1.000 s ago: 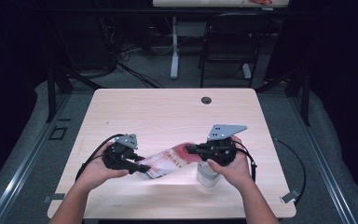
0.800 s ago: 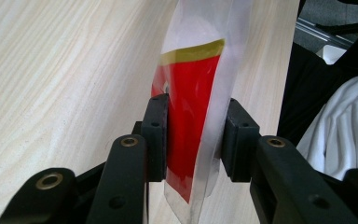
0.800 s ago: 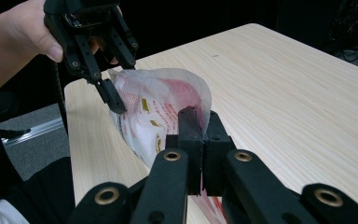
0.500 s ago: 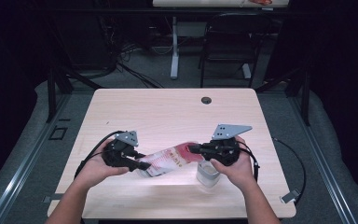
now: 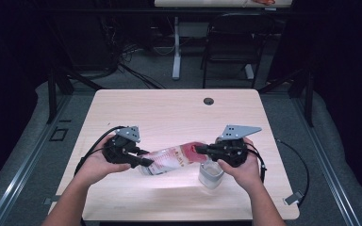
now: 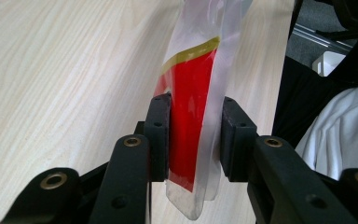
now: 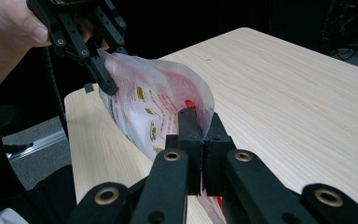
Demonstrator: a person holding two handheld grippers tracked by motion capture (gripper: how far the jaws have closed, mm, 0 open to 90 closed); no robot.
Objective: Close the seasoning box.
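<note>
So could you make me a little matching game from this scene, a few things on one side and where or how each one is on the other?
Things:
1. left gripper
2. right gripper
3. plastic pouch
4. clear cup

States or places:
A. stands on the table under the person's right hand
B. red and white, stretched between the two grippers
C. jaws pinched tight on one end of the pouch
D. jaws have just been closing, pouch edge between them with a gap at one pad

Pairs: 1-D, 2-C, 3-B, 4-A
</note>
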